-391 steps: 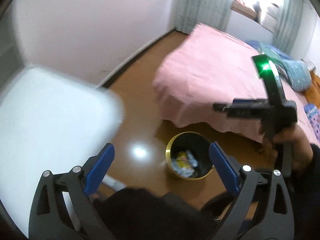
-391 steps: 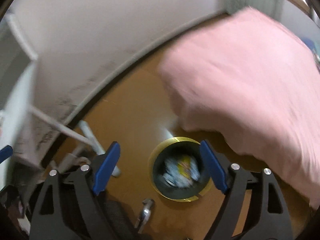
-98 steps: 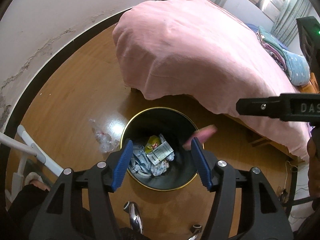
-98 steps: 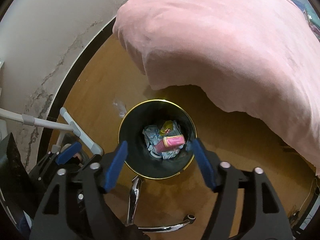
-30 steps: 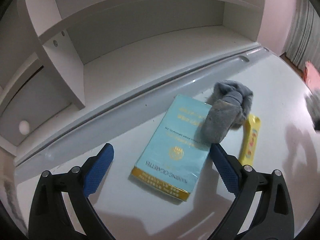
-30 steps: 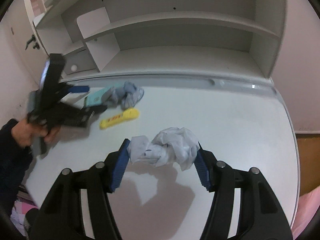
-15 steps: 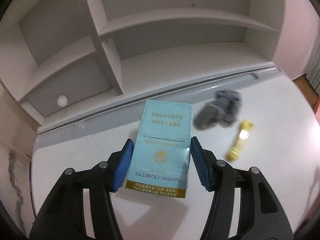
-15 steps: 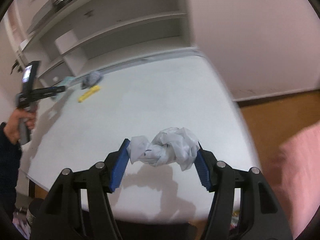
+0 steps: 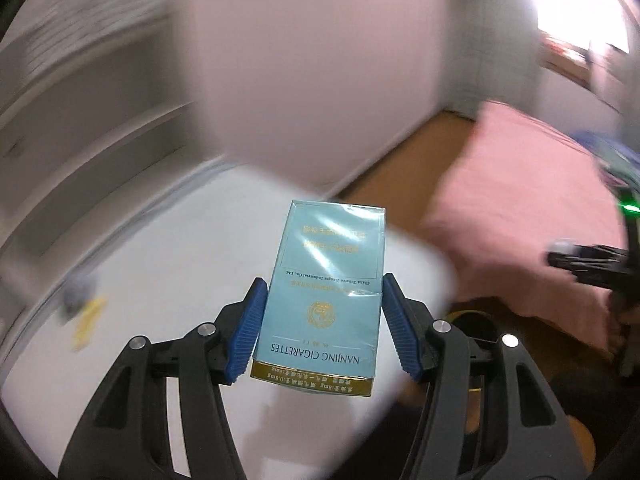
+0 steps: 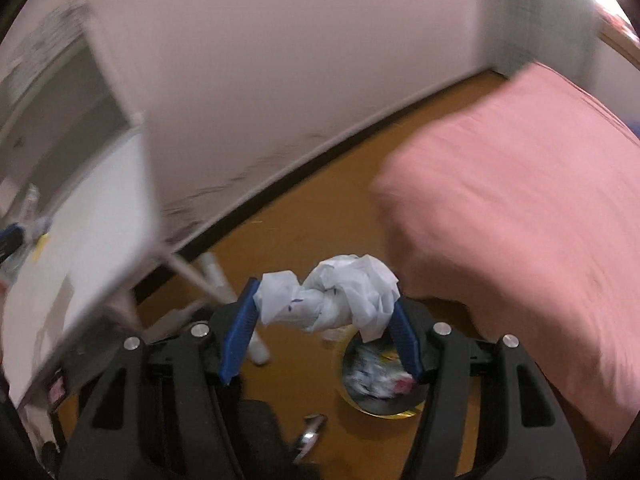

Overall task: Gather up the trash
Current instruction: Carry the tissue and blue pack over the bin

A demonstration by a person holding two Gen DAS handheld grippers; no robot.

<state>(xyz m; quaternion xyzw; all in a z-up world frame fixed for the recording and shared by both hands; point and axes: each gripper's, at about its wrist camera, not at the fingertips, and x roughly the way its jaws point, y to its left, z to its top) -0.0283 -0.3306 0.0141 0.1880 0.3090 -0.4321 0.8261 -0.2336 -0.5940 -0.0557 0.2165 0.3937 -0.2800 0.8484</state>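
A light blue cigarette box [image 9: 326, 300] is clamped between the blue pads [image 9: 245, 334] of the left gripper [image 9: 322, 328]. The box is held flat, with its gold edge toward the camera, and the printed words "NANJING CIGARETTES" can be read upside down. Under the box the white desk [image 9: 160, 280] is seen, much blurred. On its far left part a small grey object [image 9: 78, 294] and a yellow wrapper [image 9: 86, 322] are lying near each other — what exactly the grey one is cannot be told from the blur. To the right, the bed with a pink cover [image 9: 532, 216] is seen, and the other gripper is visible at the right edge with a green light on it.

A crumpled white tissue wad [image 10: 332, 300] is gripped by the right gripper [image 10: 324, 332]; both blue pads [image 10: 238, 334] are pressed against its sides. Below and slightly right of the wad, a trash bin [image 10: 374, 410] with a gold rim stands on the brown wooden floor [image 10: 312, 208], close to the pink cover [image 10: 520, 208]. Some white and coloured rubbish is already inside the bin — details are blurred. The corner of the white desk [image 10: 88, 232] is seen at the left.
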